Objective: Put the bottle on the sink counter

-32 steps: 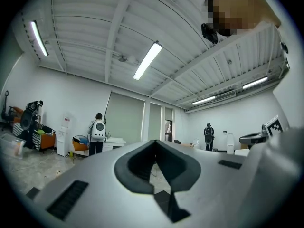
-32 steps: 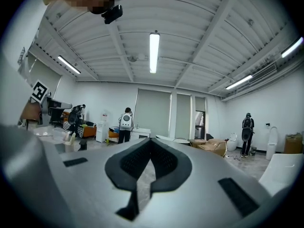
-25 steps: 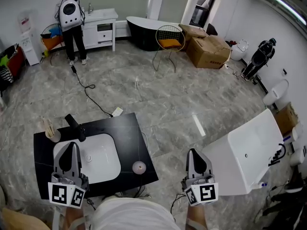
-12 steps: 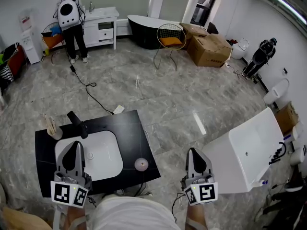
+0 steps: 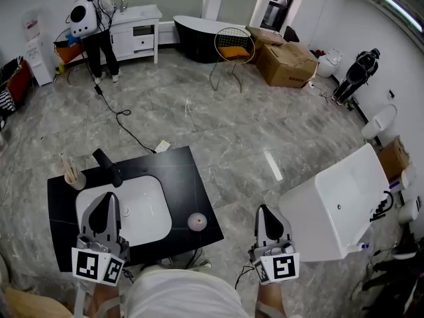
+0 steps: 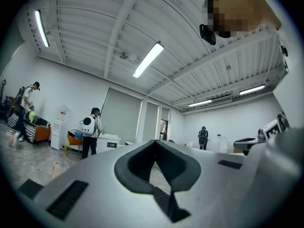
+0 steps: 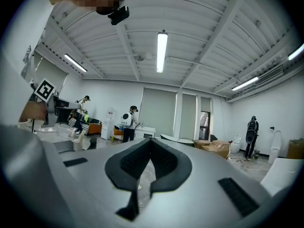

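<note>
A black sink counter (image 5: 189, 177) with a white basin (image 5: 142, 211) and a black tap (image 5: 109, 166) stands at the lower left of the head view. A small round pinkish thing (image 5: 197, 222), possibly the bottle seen from above, sits on the counter's front right corner. My left gripper (image 5: 106, 203) hangs over the basin's front left, shut and empty. My right gripper (image 5: 268, 212) is over the floor to the right of the counter, also shut and empty. In both gripper views, the left gripper (image 6: 155, 141) and the right gripper (image 7: 151, 139) point out into the room with their jaws together.
A cup of sticks (image 5: 71, 175) stands at the counter's back left corner. A white tub-like unit (image 5: 338, 211) lies to the right. Far off are cardboard boxes (image 5: 286, 61), a wire chair (image 5: 233, 48), a black bathtub (image 5: 199, 28) and a person (image 5: 93, 18) at a white vanity. A cable (image 5: 126, 121) crosses the floor.
The head view has shifted a little, so the counter sits slightly further right in the picture. Both grippers stay shut and empty. The far person has moved left.
</note>
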Motion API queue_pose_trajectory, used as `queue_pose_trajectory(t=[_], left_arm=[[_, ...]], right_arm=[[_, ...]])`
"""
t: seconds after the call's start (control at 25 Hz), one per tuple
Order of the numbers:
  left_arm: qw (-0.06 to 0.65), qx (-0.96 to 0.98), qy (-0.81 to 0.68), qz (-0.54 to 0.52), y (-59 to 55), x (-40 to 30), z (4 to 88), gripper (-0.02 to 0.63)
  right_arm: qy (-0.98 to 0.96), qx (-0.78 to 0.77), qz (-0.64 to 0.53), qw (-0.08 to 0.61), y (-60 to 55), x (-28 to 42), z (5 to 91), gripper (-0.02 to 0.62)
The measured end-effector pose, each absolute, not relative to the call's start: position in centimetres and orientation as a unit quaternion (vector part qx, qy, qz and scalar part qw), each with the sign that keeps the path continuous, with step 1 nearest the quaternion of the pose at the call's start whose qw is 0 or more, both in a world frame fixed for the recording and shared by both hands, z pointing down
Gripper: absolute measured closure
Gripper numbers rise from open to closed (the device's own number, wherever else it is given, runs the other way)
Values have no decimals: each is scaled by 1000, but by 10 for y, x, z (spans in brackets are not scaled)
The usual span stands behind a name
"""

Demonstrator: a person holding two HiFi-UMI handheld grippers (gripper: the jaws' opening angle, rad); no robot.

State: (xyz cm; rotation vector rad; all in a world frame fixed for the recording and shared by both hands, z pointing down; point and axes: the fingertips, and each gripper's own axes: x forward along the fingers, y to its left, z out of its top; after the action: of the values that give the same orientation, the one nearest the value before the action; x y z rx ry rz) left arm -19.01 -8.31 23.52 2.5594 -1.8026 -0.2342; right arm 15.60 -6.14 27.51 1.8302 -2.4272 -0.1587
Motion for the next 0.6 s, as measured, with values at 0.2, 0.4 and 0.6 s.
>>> queue_pose_trajectory(t=[0.2,0.4,0.6], left_arm=[[7,820,-568,-76,-81,-191,240,592],[10,825,-560,-75,-79,-192,241,592],[11,829,-554,-75,-76,-192,243,592]], right_arm=[[-796,601,-53,52,-56,148,277,584],[-793,604,-52,53,-49,143,277,584],[-791,607,-51,55,-44,141,281,584]])
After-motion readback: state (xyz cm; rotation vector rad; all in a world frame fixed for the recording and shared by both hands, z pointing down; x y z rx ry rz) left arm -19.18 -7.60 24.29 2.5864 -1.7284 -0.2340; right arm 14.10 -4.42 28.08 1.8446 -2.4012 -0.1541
